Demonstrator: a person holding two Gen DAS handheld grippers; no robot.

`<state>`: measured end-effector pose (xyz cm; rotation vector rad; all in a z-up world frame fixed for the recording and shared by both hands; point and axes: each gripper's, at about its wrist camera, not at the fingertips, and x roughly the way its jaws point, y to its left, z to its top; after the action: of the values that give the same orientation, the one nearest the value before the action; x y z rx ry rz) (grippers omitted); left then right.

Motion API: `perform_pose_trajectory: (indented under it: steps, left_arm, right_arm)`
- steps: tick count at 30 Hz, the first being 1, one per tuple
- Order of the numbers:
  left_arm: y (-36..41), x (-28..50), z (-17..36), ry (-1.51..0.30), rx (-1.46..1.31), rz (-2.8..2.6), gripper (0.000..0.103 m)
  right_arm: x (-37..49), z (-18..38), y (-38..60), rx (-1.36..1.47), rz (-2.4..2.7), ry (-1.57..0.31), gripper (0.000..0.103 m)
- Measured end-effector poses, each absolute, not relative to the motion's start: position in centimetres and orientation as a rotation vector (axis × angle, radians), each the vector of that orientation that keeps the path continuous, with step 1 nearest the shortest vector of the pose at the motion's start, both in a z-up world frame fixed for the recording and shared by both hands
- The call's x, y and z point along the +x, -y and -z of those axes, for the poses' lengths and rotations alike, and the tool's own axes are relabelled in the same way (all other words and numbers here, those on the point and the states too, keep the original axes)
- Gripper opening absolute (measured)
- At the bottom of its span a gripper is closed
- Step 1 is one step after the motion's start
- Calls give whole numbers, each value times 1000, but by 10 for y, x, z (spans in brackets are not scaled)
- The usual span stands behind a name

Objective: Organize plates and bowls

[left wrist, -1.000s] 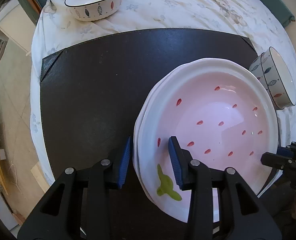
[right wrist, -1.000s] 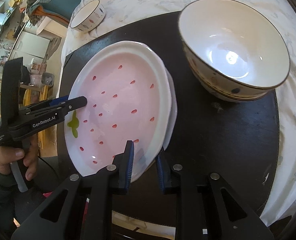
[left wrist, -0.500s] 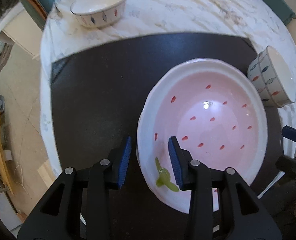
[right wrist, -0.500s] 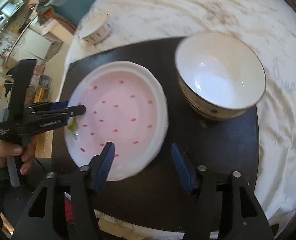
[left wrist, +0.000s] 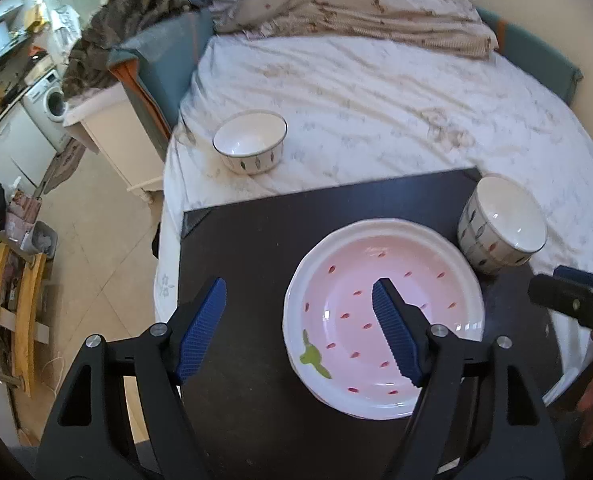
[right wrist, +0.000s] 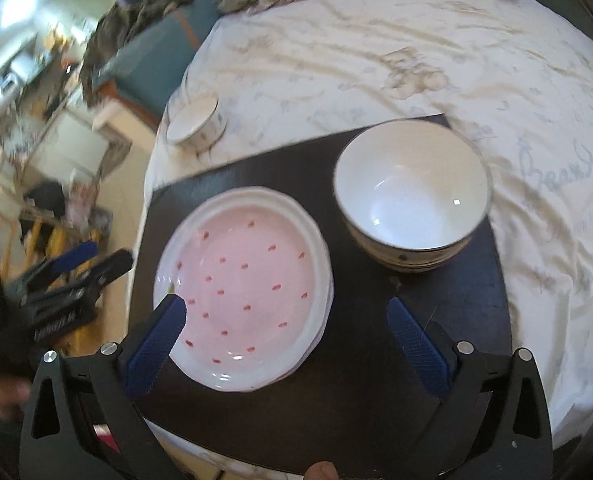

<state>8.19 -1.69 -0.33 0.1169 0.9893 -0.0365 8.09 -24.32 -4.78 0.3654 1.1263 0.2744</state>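
A stack of pink strawberry plates (left wrist: pixel 384 312) (right wrist: pixel 244 284) lies on the black mat (left wrist: pixel 256 248) (right wrist: pixel 376 360). Stacked white bowls (right wrist: pixel 410 196) with leaf marks stand on the mat to the right of the plates, also in the left wrist view (left wrist: pixel 500 228). A single white bowl (left wrist: pixel 250 142) (right wrist: pixel 195 122) sits on the tablecloth beyond the mat's far left corner. My left gripper (left wrist: pixel 298 328) is open and empty, raised above the plates' left rim. My right gripper (right wrist: pixel 286 344) is open and empty, raised above the plates' near right edge.
The round table has a wrinkled white cloth (left wrist: pixel 376 92) with a folded blanket (left wrist: pixel 356 4) at the back. Chairs (left wrist: pixel 164 64) and a white cabinet (left wrist: pixel 108 136) stand to the left, and a wooden rack (left wrist: pixel 4 300) is on the floor.
Both grippers let go of the top plate, opened wide and pulled up and back. The plate now rests squarely on the stack.
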Motion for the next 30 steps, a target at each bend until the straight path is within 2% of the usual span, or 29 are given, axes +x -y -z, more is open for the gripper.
perform_pose_trajectory:
  steps: [16,22,30]
  left_arm:
    - [-12,74,-4,-971,38,13,73]
    - [-18,86,3,-1033,-83,-22,73]
    - [6,94,23,-1090,21,12,73]
  right_arm:
    - [47,-9,274,424,-42,-1028,103]
    - [66,0,268,406,-76,-1047,103]
    - [86,13,280,373,-122,-1054,103]
